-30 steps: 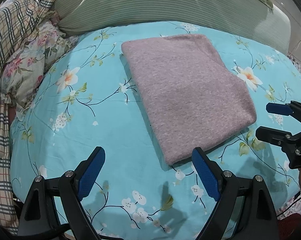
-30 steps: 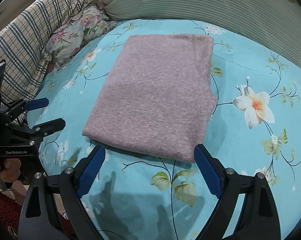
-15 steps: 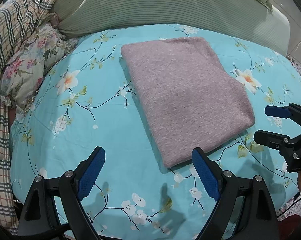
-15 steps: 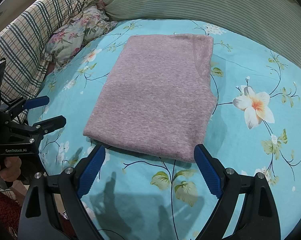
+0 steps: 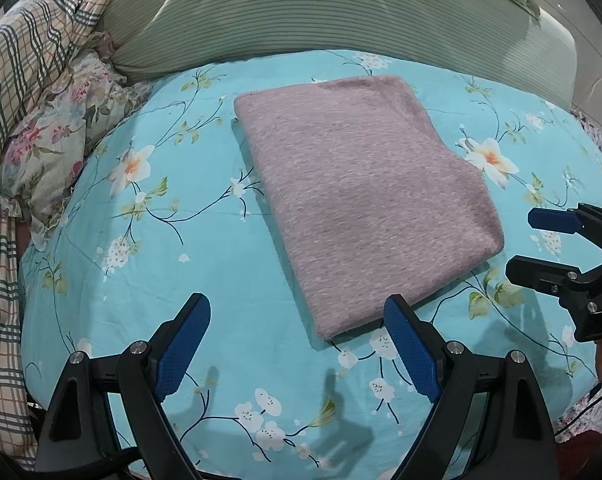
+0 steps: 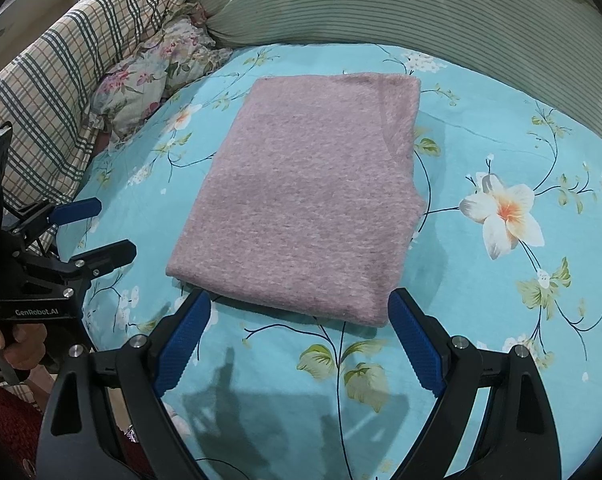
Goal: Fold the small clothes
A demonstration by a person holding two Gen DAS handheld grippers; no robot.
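A mauve fuzzy garment (image 5: 361, 196) lies folded into a neat rectangle on the turquoise floral bedsheet (image 5: 161, 264); it also shows in the right wrist view (image 6: 313, 204). My left gripper (image 5: 297, 344) is open and empty, hovering just short of the garment's near corner. My right gripper (image 6: 299, 336) is open and empty, just short of the garment's near edge. Each gripper shows in the other's view: the right one at the right edge (image 5: 537, 244), the left one at the left edge (image 6: 101, 228), both open.
A green striped pillow (image 5: 321, 12) lies behind the garment. A plaid blanket (image 5: 17, 80) and a floral cushion (image 5: 57, 148) are bunched at the left. The bed's edge runs along the near side.
Both grippers have drawn back slightly from the folded garment. The garment has not moved and both grippers stay open.
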